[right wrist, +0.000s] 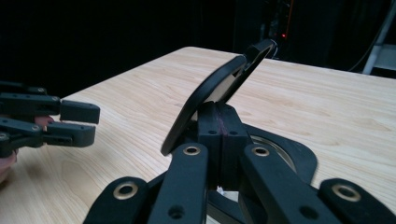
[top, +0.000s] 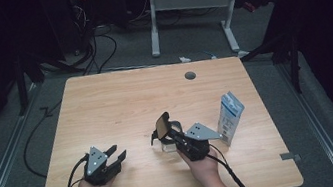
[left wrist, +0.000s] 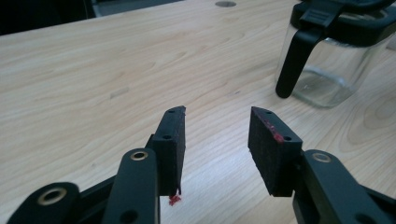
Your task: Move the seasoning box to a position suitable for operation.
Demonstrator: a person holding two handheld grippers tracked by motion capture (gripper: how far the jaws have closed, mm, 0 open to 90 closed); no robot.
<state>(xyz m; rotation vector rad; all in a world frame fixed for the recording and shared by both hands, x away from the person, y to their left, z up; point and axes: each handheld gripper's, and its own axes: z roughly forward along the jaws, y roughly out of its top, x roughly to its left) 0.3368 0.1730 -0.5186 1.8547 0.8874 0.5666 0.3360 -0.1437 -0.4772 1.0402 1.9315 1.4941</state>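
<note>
Your table (top: 106, 108) holds a glass jar (left wrist: 327, 79) with its hinged lid (right wrist: 210, 98) raised, directly under your clenched right gripper (top: 173, 135). Your left gripper (top: 116, 154), jaws parted and empty, has the jar ahead-right, nearest its handle (left wrist: 294, 65).

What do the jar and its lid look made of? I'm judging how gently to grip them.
Jar: apparently clear glass or hard plastic, glossy; the wood grain shows through its walls. Lid and handle: seemingly black moulded plastic with a satin sheen. Table: pale wood-grain top, probably laminate.
</note>
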